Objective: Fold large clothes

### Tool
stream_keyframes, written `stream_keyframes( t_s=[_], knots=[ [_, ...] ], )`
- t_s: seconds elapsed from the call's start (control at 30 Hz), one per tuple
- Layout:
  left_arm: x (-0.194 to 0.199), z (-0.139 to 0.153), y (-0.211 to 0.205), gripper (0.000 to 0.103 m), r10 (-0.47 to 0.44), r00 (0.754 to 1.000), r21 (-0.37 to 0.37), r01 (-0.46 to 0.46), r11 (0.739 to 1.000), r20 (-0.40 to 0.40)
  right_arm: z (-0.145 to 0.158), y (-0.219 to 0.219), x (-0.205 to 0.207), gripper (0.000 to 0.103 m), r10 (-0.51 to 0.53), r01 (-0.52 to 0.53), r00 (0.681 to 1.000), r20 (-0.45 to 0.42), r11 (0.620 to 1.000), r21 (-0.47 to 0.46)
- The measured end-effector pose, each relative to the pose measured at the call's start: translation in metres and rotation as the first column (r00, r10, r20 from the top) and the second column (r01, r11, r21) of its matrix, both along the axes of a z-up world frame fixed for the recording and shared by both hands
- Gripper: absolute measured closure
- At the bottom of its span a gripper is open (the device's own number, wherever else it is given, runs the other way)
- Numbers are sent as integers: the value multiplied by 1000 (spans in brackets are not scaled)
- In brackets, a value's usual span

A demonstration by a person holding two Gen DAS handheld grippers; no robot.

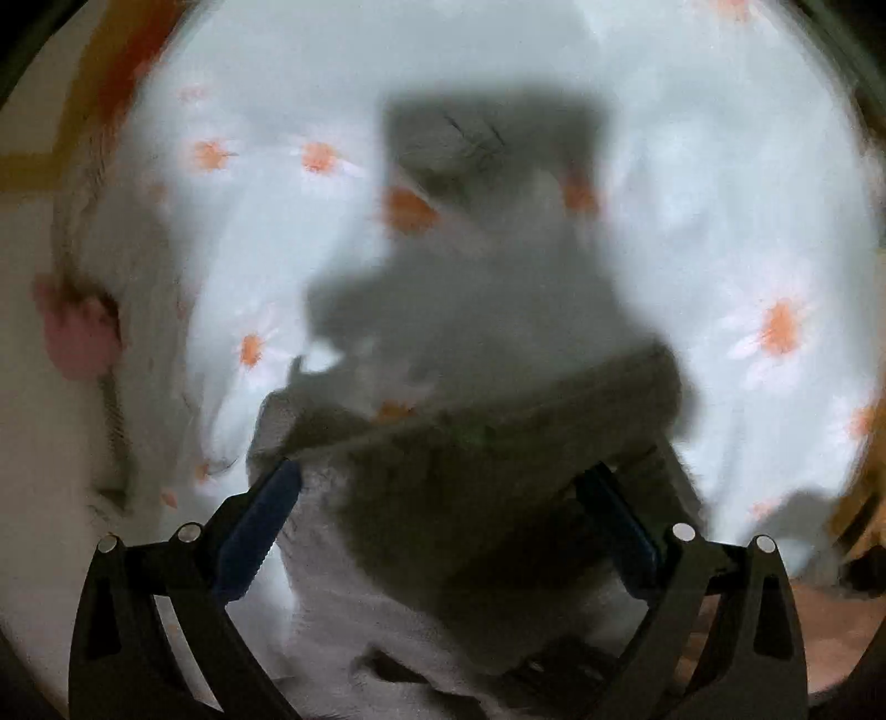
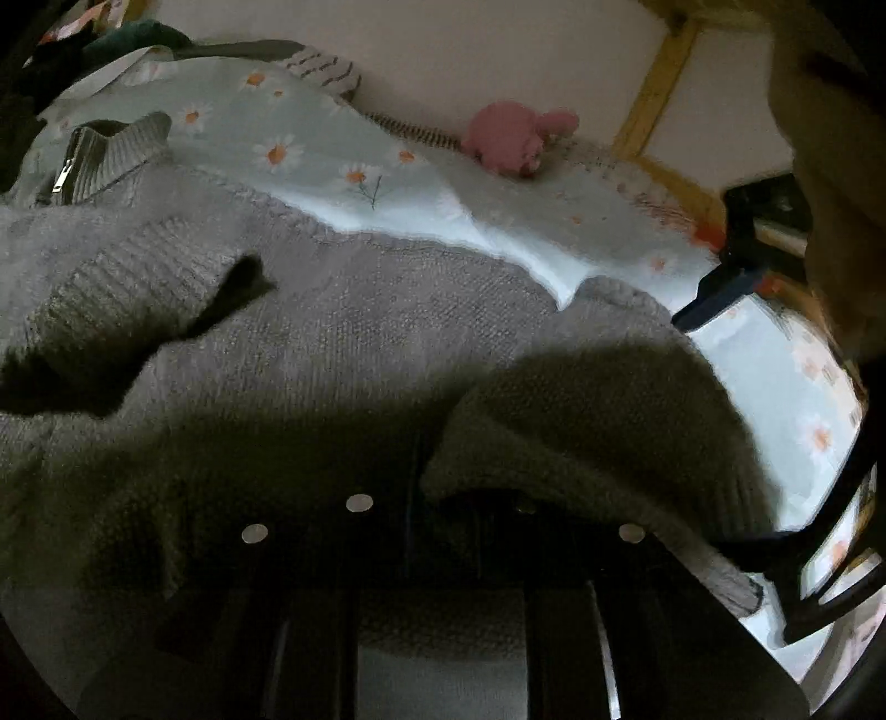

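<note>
Grey chunky-knit sweater [image 2: 343, 332] spread across pale blue bedsheet printed with white-and-orange daisies [image 2: 310, 149]; ribbed collar with metal zip pull [image 2: 62, 180] up at far left of right wrist view, ribbed cuff of one sleeve [image 2: 127, 293] lying folded over the body. Right gripper [image 2: 443, 526] pressed low against the knit, mostly in shadow and buried under a raised fold of fabric; fingers not visible, so cannot tell whether apart or clamped. Left gripper [image 1: 443, 520] seen from above the bed, blue-padded fingers [image 1: 257, 531] spread wide apart, a dark blurred edge of the same grey sweater [image 1: 443, 526] lying between them but not pinched. Left wrist view heavily motion-blurred; large grey shadow cast over the daisy sheet [image 1: 720, 249]. Same left gripper also showing at right edge of right wrist view, black frame beside the sweater's hem. Pink plush toy [image 2: 518, 141] sitting at far edge of bed against cream wall [image 2: 470, 50], just beside striped knit item [image 2: 326, 69]. Yellow wooden frame [image 2: 656, 91] rising behind the bed. Pile of dark clothes [image 2: 133, 36] at far left corner.
</note>
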State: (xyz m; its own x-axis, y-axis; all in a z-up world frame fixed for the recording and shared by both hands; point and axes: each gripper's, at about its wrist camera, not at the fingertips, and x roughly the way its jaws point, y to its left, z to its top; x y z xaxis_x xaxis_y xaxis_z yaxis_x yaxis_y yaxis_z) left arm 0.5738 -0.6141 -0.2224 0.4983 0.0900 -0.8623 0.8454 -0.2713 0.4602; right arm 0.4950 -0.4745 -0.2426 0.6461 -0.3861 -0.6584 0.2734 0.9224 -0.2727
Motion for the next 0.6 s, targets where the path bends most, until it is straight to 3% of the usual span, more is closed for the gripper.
stream_keyframes(
  t_s=[0.03,0.07,0.1,0.13,0.17,0.27,0.47,0.57,0.6],
  knots=[
    [-3,-4,-1,6,-12,1000,10,12,1000,-22,-2,-1,-3,85,3,-3,1000,18,1000,5],
    [1,1,-3,9,37,995,5,-37,999,-92,-3,-1,-4,85,2,-2,1000,29,1000,6],
    [8,9,-5,43,80,984,-11,-83,996,-161,-1,-1,-6,85,-1,0,999,39,1000,14],
    [16,20,-5,89,128,960,-36,-141,989,-250,0,0,-6,86,-1,1,999,44,1000,17],
    [26,32,-4,91,172,932,-65,-203,977,-320,1,1,-7,86,-1,0,999,47,1000,10],
    [47,63,6,94,194,910,-164,-268,949,-365,5,4,-6,86,3,-3,998,61,1000,8],
    [87,134,57,96,201,845,-354,-408,841,-496,36,11,-15,87,22,-18,990,139,1000,-26],
    [104,173,110,96,179,814,-463,-479,746,-553,59,25,-16,87,54,-47,982,183,998,-42],
    [116,191,142,96,171,798,-503,-514,695,-578,67,31,-16,87,70,-62,977,202,997,-44]
  ],
)
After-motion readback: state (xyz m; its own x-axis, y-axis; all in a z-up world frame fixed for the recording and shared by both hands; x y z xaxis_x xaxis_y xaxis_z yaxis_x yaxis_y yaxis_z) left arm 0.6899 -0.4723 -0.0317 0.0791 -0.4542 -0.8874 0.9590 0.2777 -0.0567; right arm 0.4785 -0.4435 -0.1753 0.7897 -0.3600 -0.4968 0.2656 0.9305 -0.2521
